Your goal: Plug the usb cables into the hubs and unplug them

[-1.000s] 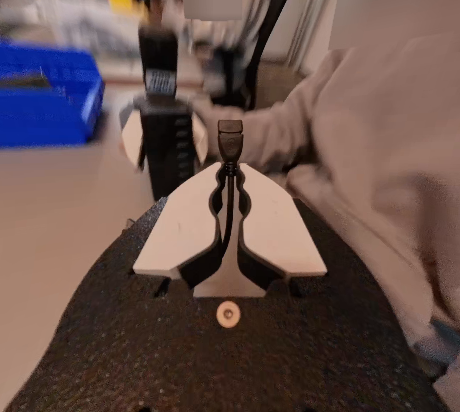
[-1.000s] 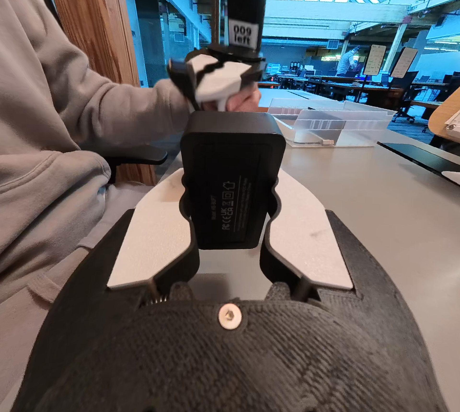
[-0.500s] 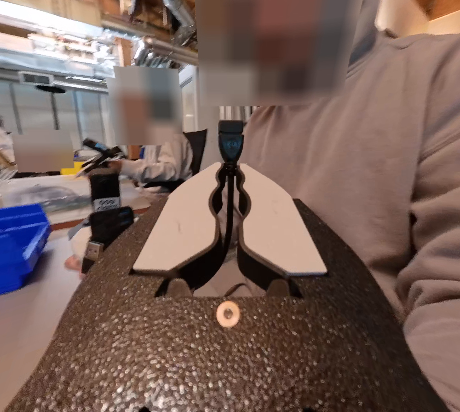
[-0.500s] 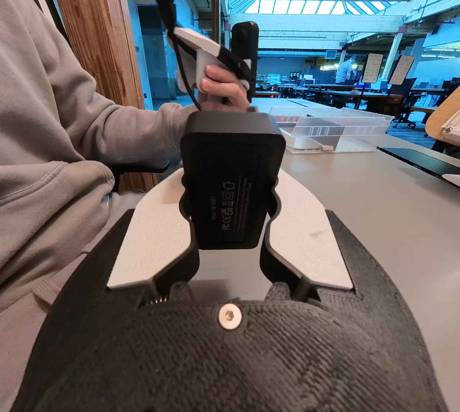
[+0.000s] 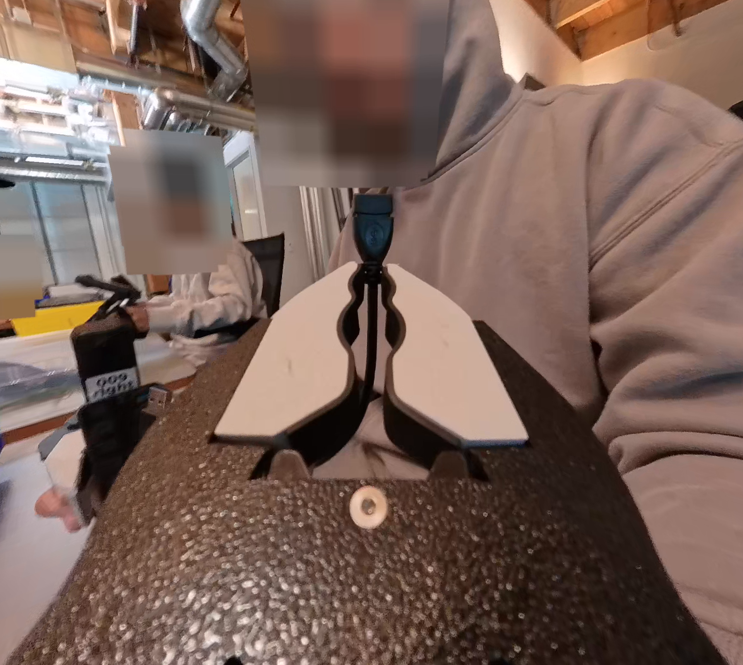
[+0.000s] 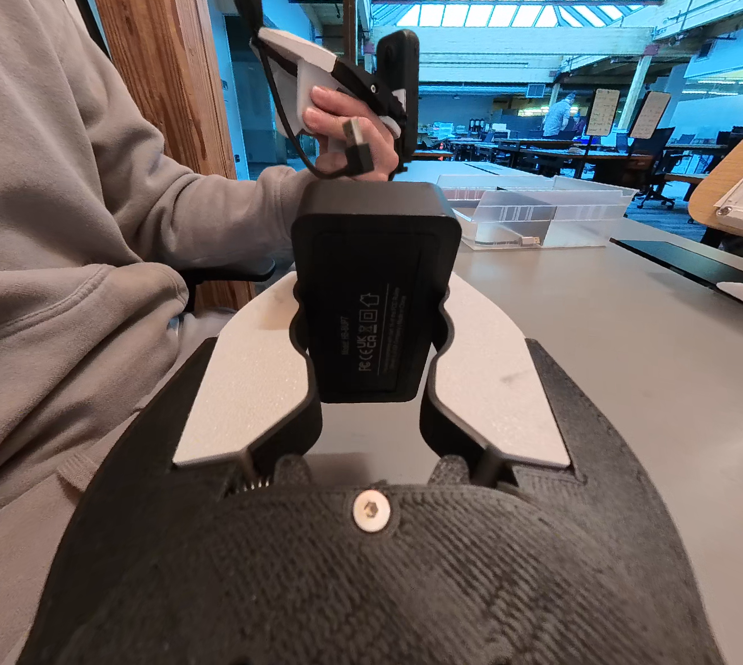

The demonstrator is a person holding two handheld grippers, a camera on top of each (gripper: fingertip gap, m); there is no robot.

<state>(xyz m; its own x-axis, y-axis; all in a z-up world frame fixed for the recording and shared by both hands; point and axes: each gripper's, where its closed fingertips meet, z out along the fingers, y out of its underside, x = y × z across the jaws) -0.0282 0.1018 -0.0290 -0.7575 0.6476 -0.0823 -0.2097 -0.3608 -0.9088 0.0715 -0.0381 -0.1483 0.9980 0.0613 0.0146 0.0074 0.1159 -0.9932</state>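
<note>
Pinching the black USB cable [image 5: 369, 340] just behind its female connector [image 5: 372, 233], the left gripper [image 5: 372, 274] has its white fingers [image 5: 305, 356] closed almost together, so the socket end stands up past the tips, a hold that seems meant to keep the short lead from flopping. Seen from the right wrist view, that gripper is tilted up and back toward the person's grey sweatshirt [image 6: 80, 227], and the cable loops down under the hand [image 6: 349, 139] with its metal USB-A plug [image 6: 356, 133] dangling free above the hub. The right gripper [image 6: 372, 308] is clamped on the sides of the black USB hub [image 6: 374, 308], held upright over the grey table [image 6: 603, 324] with its labelled underside facing the camera; the ports are not visible. Nothing is plugged in, and the plug end probably needs regripping first. Beyond stands a clear plastic bin [image 6: 563, 211].
</note>
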